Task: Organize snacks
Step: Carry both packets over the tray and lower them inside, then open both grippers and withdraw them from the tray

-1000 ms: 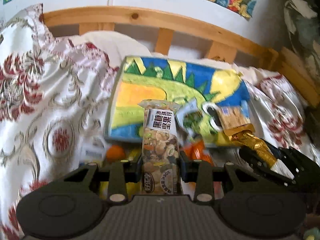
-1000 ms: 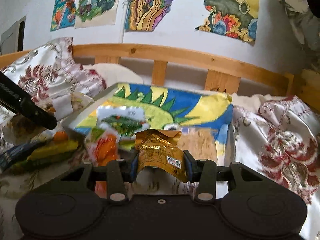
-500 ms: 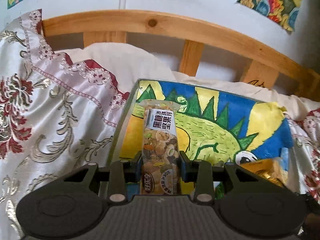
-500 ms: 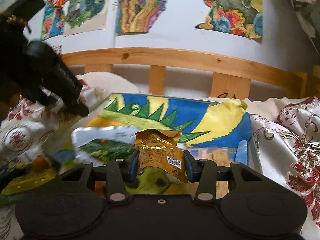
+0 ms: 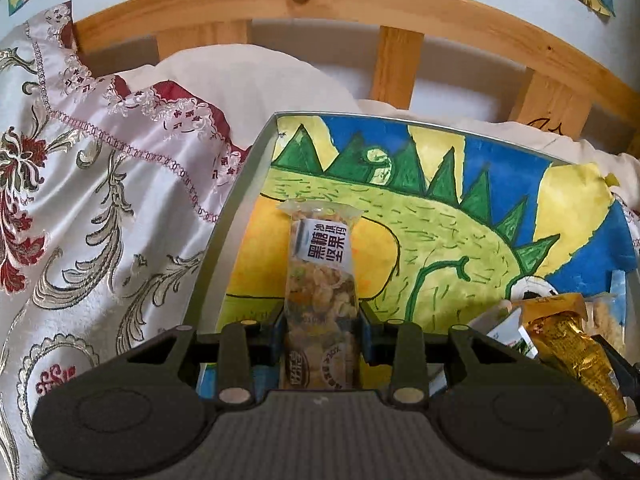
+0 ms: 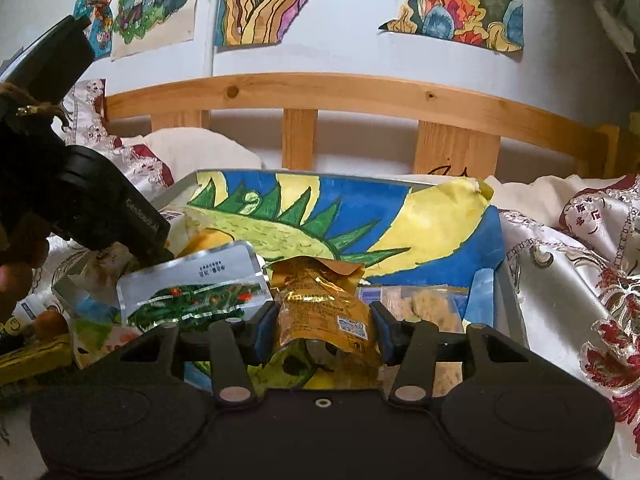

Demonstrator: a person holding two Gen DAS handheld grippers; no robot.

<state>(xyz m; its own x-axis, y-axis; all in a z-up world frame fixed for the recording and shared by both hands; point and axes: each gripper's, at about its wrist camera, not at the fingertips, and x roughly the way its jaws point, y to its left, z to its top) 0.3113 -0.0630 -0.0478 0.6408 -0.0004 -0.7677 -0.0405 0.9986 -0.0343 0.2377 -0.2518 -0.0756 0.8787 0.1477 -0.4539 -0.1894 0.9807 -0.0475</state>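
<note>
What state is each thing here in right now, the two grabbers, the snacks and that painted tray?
Left gripper: shut on nut bar.
Nut bar: held upright over tray.
Right gripper: shut on gold packet.
Gold packet: held, crinkled.
Tray: mostly bare.
Silver packet: lying loose.

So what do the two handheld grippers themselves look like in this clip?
Both are matte black plastic. The left gripper and right gripper each have blue pads on the jaws, two black linkage arms with pale round rivets, and round moulded discs on a wide body. From the right wrist view, the left unit's housing carries faint grey lettering.
</note>
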